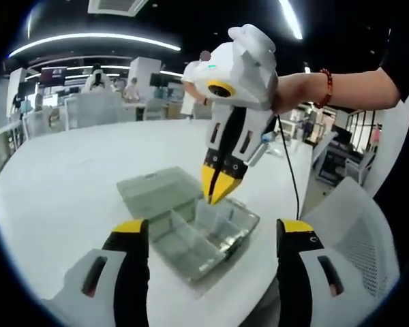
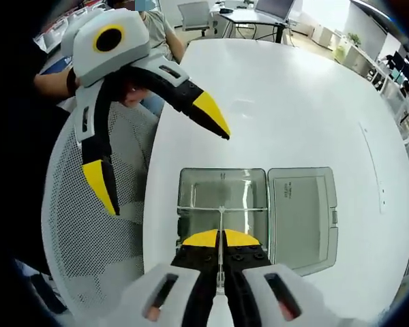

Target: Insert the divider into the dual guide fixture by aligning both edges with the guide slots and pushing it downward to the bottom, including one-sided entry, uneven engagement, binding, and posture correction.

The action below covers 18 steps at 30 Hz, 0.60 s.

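**Divider pinched over the open box**

My right gripper [image 2: 220, 240] is clamped on the thin clear divider [image 2: 220, 225], held upright inside the clear box [image 1: 191, 235] on the white table [image 2: 293, 102]. My left gripper [image 2: 167, 160] hangs beside the box, jaws spread, empty. The box's lid [image 2: 301, 214] lies flat, hinged open.

white round table [image 2: 293, 102] | white mesh chair [image 2: 88, 225] beside it | desks, chairs behind [image 1: 88, 109]

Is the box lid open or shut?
Open. The lid lies flat on the table beside the clear box, showing the partitions inside. The right gripper holds a thin divider over it.
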Each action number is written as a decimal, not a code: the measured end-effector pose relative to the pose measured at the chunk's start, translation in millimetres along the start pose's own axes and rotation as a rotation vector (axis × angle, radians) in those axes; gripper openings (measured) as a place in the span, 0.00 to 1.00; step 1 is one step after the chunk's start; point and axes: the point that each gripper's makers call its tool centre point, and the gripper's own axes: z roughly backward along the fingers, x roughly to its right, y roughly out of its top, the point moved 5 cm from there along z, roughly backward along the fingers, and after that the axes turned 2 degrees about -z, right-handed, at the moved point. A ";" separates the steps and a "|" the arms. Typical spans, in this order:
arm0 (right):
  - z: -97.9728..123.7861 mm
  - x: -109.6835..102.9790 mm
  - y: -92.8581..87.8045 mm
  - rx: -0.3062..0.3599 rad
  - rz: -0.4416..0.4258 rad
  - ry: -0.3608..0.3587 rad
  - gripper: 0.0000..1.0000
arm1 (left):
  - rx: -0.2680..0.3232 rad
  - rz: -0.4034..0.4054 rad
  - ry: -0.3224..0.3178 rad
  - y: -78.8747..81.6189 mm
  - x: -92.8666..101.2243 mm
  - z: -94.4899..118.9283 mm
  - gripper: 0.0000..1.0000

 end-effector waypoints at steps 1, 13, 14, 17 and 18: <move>0.1 1.0 -0.3 0.000 -0.001 -0.004 0.00 | -0.001 0.001 -0.001 -0.2 0.0 -0.1 0.75; 5.0 1.7 -3.0 0.003 -0.015 -0.001 0.00 | -0.004 0.006 -0.002 -0.9 -1.2 0.1 0.75; 5.4 1.3 -3.8 0.001 -0.023 0.003 0.00 | -0.005 0.007 -0.002 -1.0 -1.2 0.1 0.75; 5.0 0.9 -6.7 -0.002 -0.023 0.000 0.00 | -0.007 0.007 -0.005 -1.2 -1.2 -0.8 0.75; 4.9 1.0 -6.1 0.006 -0.022 -0.003 0.00 | -0.009 0.005 -0.006 -1.3 -1.1 -1.0 0.75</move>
